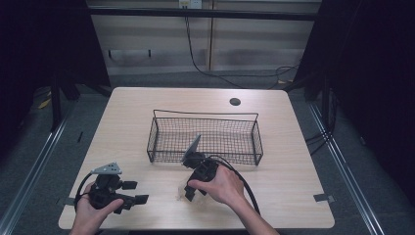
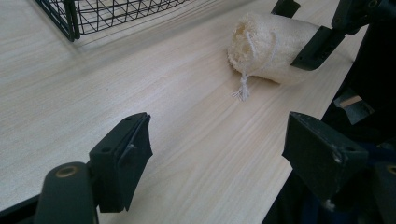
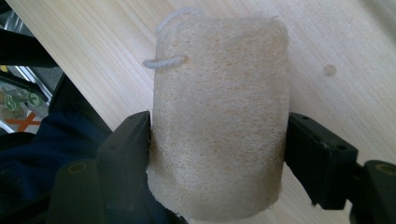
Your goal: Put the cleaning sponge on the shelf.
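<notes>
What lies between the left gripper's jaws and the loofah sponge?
Bare tabletop. In the left gripper view, the open left gripper looks across plain wood to the loofah sponge, which sits between the right gripper's jaws.

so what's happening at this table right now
A person works with handheld tongs in each hand. The right tongs are closed on a pale loofah sponge lying near the front edge of the wooden table. The left tongs are open and hold nothing. The wire basket stands behind them with nothing in it.
</notes>
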Action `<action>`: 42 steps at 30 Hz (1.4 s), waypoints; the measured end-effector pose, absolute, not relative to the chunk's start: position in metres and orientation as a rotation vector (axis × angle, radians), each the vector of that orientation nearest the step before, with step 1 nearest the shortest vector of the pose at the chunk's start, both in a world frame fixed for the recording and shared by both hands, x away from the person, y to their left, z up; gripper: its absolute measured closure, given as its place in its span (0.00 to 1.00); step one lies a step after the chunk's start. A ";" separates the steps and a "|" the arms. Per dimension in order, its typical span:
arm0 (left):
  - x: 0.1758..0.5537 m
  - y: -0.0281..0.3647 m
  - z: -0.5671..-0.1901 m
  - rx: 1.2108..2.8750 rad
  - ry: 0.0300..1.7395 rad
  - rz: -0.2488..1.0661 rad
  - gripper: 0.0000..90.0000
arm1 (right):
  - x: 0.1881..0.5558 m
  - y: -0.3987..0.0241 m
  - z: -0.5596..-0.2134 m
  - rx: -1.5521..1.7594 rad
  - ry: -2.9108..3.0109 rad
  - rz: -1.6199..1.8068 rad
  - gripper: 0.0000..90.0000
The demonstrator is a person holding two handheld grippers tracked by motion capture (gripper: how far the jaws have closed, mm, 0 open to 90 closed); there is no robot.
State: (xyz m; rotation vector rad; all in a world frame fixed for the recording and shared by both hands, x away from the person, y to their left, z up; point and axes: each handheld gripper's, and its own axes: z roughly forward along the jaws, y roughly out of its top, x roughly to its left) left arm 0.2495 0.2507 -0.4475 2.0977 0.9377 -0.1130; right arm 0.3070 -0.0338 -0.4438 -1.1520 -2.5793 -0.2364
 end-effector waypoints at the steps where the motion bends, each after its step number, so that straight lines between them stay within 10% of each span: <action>1: 0.249 0.251 -0.448 2.097 0.938 -0.113 0.25 | 0.307 -0.035 -0.443 -1.148 -2.585 -0.242 0.29; 42: 0.250 0.251 -0.448 2.104 0.939 -0.118 0.25 | 0.308 -0.068 -0.395 -1.112 -2.631 -0.134 0.29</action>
